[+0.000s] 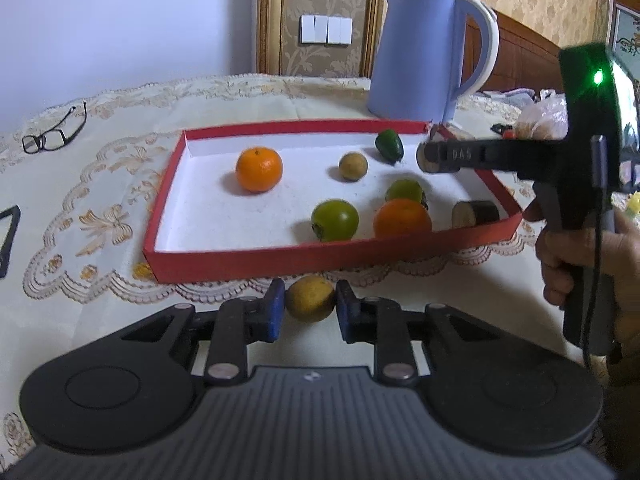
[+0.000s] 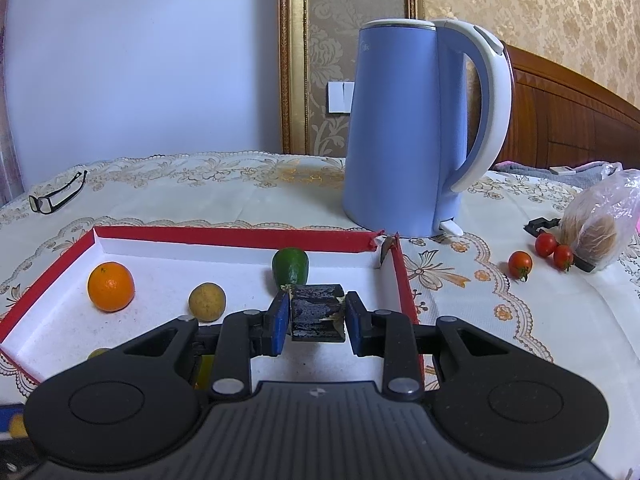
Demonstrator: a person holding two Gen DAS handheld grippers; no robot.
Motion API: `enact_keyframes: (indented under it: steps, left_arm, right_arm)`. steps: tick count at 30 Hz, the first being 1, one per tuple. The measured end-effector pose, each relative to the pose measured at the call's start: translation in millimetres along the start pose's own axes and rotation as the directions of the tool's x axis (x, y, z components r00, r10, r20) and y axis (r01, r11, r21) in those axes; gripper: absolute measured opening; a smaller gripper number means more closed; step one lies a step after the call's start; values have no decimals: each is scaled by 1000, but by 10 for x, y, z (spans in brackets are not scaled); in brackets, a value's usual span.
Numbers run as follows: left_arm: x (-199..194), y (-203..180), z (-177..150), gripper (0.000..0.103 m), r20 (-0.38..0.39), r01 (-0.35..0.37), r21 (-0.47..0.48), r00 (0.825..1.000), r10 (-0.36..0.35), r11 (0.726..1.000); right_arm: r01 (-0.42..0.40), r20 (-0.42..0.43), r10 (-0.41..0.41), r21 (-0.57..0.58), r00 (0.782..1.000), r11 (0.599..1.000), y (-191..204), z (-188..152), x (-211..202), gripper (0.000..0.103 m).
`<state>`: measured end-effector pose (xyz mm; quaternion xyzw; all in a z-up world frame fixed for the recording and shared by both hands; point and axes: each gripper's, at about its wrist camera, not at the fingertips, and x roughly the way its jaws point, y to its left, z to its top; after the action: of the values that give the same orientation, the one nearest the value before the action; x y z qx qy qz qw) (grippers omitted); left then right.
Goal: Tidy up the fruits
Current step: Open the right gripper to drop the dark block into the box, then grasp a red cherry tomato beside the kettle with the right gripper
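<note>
Your left gripper (image 1: 310,312) squeezes a small yellow-brown fruit (image 1: 310,298), with the red tray (image 1: 256,262) just ahead. Your right gripper (image 2: 317,318) pinches a dark chunk (image 2: 318,314) above that tray.

- "DAS" in pale raised letters on the black finger arm of the right gripper (image 1: 430,157), seen from the left wrist view.
- Small white round logo mark on the grey ribbed housing (image 1: 310,376) of the left gripper; no letters legible.
- Faint brand print near the top of the blue kettle (image 2: 366,45), too small to read.
</note>
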<state>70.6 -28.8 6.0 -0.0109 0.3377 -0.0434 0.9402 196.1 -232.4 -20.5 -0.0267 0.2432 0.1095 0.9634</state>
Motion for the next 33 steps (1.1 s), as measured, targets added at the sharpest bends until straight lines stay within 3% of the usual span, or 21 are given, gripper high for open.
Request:
enact_keyframes:
  steps: [7, 9, 11, 17, 24, 28, 33]
  left_arm:
    - [-89, 43, 42, 24, 23, -3, -13, 1000, 3, 1000]
    - [-89, 31, 33, 24, 22, -5, -9, 1000, 5, 1000]
    - [-90, 22, 30, 24, 20, -5, -6, 1000, 5, 1000]
    - [-114, 19, 25, 24, 31, -20, 3, 999, 19, 1000]
    - [-133, 8, 30, 24, 38, -17, 2, 999, 17, 1000]
    - [-162, -5, 49, 24, 47, -9, 13, 999, 8, 1000]
    - [-160, -16, 39, 24, 49, -5, 17, 999, 5, 1000]
  right_arm:
    - [20, -22, -20, 14, 1000, 1000, 5, 55, 126, 31]
    - [12, -36, -11, 31, 999, 999, -18, 57, 141, 42]
    - [9, -24, -8, 50, 1000, 999, -54, 49, 94, 70]
    - [34, 85, -39, 59, 996, 998, -222, 52, -290, 70]
    - [182, 67, -185, 52, 980, 982, -663, -40, -366, 70]
    - [274, 60, -277, 55, 959, 960, -890, -19, -247, 70]
    - [321, -27, -320, 96, 947, 942, -1235, 133, 190, 51]
